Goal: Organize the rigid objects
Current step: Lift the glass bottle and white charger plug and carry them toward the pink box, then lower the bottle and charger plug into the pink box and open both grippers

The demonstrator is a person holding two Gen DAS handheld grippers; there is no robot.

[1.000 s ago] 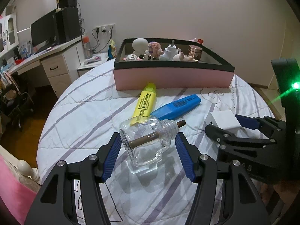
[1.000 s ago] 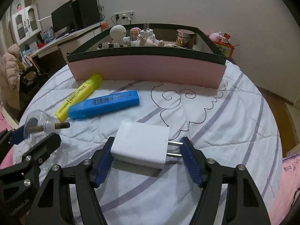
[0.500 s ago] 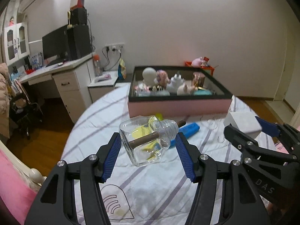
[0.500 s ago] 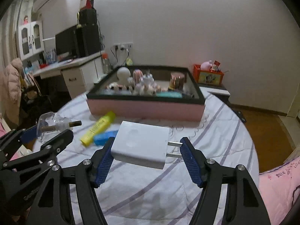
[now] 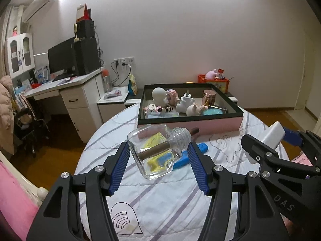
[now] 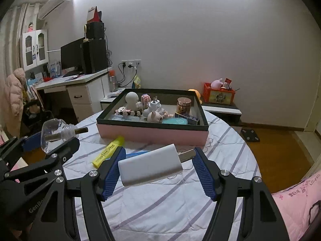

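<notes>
Both loads are up: your left gripper (image 5: 158, 160) pinches the glass bottle (image 5: 158, 150), your right gripper (image 6: 158, 170) the white charger (image 6: 150, 167). Next, carry them ahead of your fingers over the pink box (image 6: 152, 133) rim.

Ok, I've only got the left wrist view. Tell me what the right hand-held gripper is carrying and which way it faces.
Observer: The right hand-held gripper holds a white charger between its pads, lifted off the table. Its metal prongs point at the right-hand pad.
Operator: Now locate the yellow highlighter for me. I only see it through the glass bottle.
Observer: The yellow highlighter lies flat on the quilt in front of the pink tray. One end points toward the tray's wall.
</notes>
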